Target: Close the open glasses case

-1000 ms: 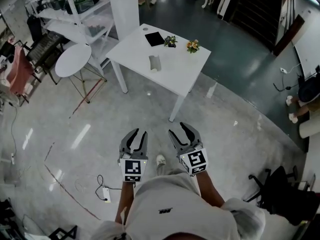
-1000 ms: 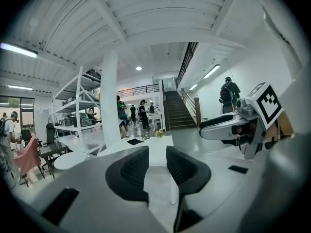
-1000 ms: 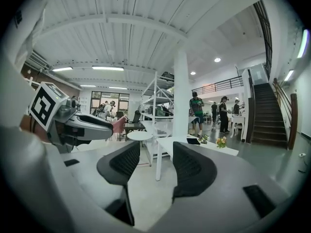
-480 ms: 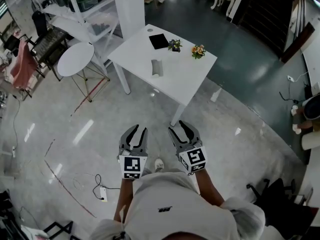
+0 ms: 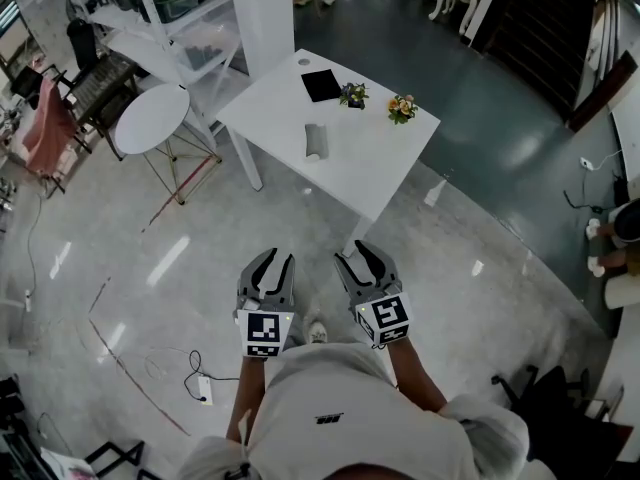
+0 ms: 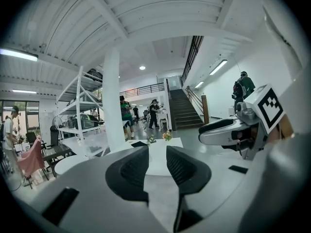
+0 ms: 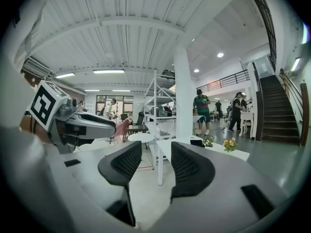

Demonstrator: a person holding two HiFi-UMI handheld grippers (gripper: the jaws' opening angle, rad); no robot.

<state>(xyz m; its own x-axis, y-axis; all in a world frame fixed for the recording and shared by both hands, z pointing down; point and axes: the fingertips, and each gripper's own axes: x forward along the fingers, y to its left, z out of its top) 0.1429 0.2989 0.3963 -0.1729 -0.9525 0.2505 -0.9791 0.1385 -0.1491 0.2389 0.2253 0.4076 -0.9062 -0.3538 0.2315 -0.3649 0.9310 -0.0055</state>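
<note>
Far ahead in the head view a small grey glasses case lies on a white table; it is too small to tell how its lid stands. My left gripper and right gripper are held side by side over the floor, well short of the table. Both are open with nothing between the fingers. The left gripper view looks past my left gripper toward the table. The right gripper view looks past my right gripper, and the table shows between its jaws.
A black flat item and two small flower pots share the table. A round white side table, shelving and a white column stand to its left. A power strip with its cable lies on the floor.
The table has drawn slightly nearer and shifted right in the head view. Both grippers keep the same open pose.
</note>
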